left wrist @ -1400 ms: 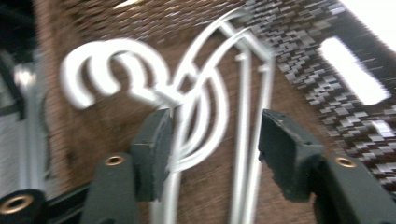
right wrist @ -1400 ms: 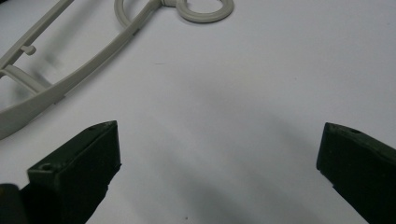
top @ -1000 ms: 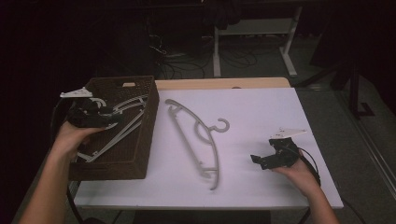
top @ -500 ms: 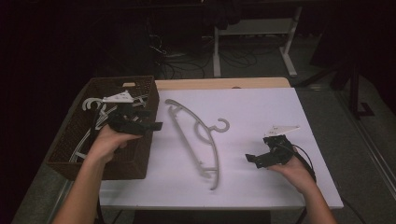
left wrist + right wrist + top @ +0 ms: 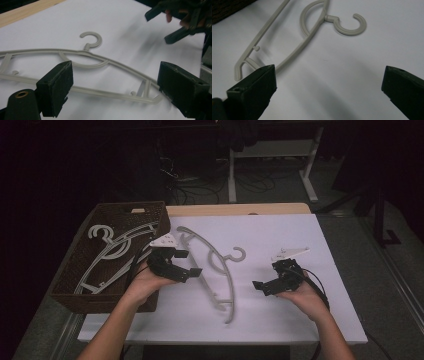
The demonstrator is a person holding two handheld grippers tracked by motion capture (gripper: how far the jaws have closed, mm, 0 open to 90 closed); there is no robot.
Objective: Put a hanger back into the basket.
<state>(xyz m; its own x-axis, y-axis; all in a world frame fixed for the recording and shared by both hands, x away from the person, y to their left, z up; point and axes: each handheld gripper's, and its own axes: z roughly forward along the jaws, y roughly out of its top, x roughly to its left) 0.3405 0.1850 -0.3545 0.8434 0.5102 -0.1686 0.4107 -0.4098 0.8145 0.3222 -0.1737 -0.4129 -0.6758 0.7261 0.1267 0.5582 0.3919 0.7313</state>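
Grey plastic hanger (image 5: 212, 265) lies flat on the white table (image 5: 300, 320), loose, nothing gripping it. Long axis runs from the far end near the basket corner down toward the person's side, ending about mid-table; hook (image 5: 239, 254) sticks out sideways toward the right hand

Left tongs (image 5: 183, 264) just beside the hanger's upper arm, on its basket side, closest of the two. In the left gripper view the hanger (image 5: 82, 72) stretches crosswise between and beyond the two pads (image 5: 56, 87), which stand wide apart and clear of it; these jaws have just been opening, nothing held. Near end of the hanger sits close to the right-hand pad in that view

Right tongs (image 5: 267, 282) lie on the hook side, apart from the hanger, with bare table between. In the right gripper view jaws spread wide, empty; hanger's (image 5: 294, 42) near end and hook ahead and to the left of the pads (image 5: 254, 95)

Judgement: left tongs nearer, already facing across the bar, so a short push forward and down would straddle it; closing across the thin bar, not along it, is what matters. Right tongs would need to cross toward the hook or the near end

Outward: brown wicker basket (image 5: 75, 290) at the left edge of the table, more pale hangers (image 5: 117, 255) piled inside
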